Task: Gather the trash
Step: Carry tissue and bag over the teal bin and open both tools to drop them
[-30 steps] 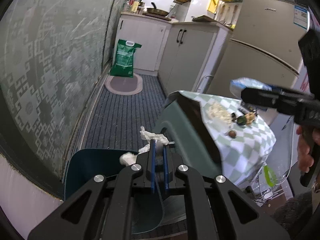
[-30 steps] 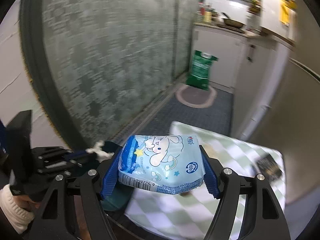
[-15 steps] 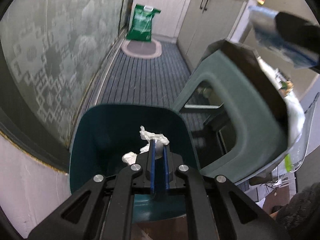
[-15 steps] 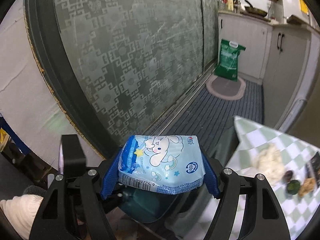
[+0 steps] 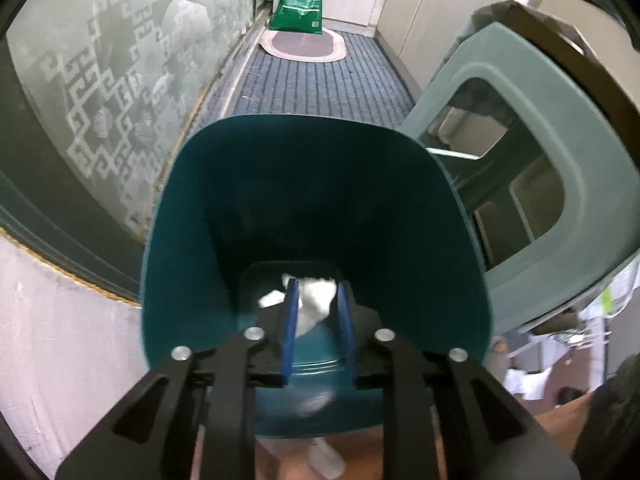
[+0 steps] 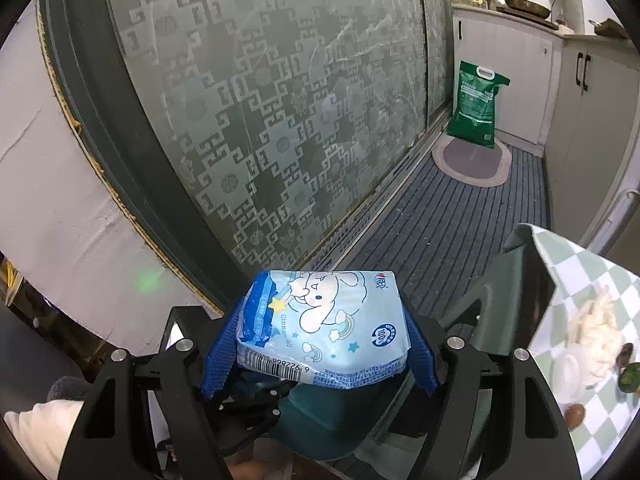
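Over the teal plastic bin (image 5: 316, 208), the left hand-held gripper (image 5: 316, 312) stands spread around a crumpled white tissue (image 5: 314, 304), seemingly just released, while the right hand-held gripper (image 6: 320, 354) pinches a pale blue wipes packet (image 6: 324, 328) not yet binned.

A frosted patterned glass sliding door (image 6: 280, 112) lines the striped blue-grey carpet (image 6: 452, 216), with a green sack (image 6: 478, 106) and oval mat (image 6: 472, 158) before white cabinets (image 6: 516, 76) at the door's far end.

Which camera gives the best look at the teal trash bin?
The left wrist view: the trash bin fills the frame, its open mouth and inside visible below the left gripper. The right wrist view shows only a piece of its rim under the tissue pack.
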Tool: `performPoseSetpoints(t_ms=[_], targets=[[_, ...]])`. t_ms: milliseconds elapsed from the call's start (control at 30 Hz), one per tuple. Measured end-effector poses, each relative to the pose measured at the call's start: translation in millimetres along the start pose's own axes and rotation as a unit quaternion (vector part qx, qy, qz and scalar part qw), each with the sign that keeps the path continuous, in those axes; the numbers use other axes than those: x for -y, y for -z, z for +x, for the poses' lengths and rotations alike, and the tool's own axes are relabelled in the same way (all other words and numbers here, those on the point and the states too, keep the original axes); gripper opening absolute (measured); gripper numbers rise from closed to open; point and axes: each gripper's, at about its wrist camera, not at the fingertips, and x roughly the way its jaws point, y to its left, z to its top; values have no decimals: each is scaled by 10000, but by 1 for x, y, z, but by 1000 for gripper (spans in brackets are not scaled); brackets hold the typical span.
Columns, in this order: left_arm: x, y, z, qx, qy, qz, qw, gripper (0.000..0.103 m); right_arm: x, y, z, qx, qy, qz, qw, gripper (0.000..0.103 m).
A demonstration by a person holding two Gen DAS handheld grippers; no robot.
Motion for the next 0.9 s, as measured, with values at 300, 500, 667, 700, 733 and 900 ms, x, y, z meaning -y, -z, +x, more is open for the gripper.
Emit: performPoseSetpoints(t_ms=[300, 500, 667, 700, 733, 900], targets=[[-10, -12, -66, 955, -24, -117, 9954, 42, 6, 8, 30, -198, 90, 186, 9996, 73], [-6, -21, -118, 1744, -41, -146, 9846, 46, 9, 21, 51, -412, 179, 190, 9988, 73], [-12, -28, -143, 2063, 32, -283, 9781, 49, 7, 33, 64, -517, 266, 34, 9983, 73], [-12, -29, -146, 2115, 19, -304, 9769, 51, 6, 36, 67, -539, 219, 26, 9983, 73], [-11, -29, -151, 2175, 15, -322, 9755, 51, 5, 39, 69, -564, 201, 15, 9982, 73], [-4, -32, -162, 2379, 156, -214, 9709, 55, 0, 51, 88, -757, 139, -56, 9970, 73]])
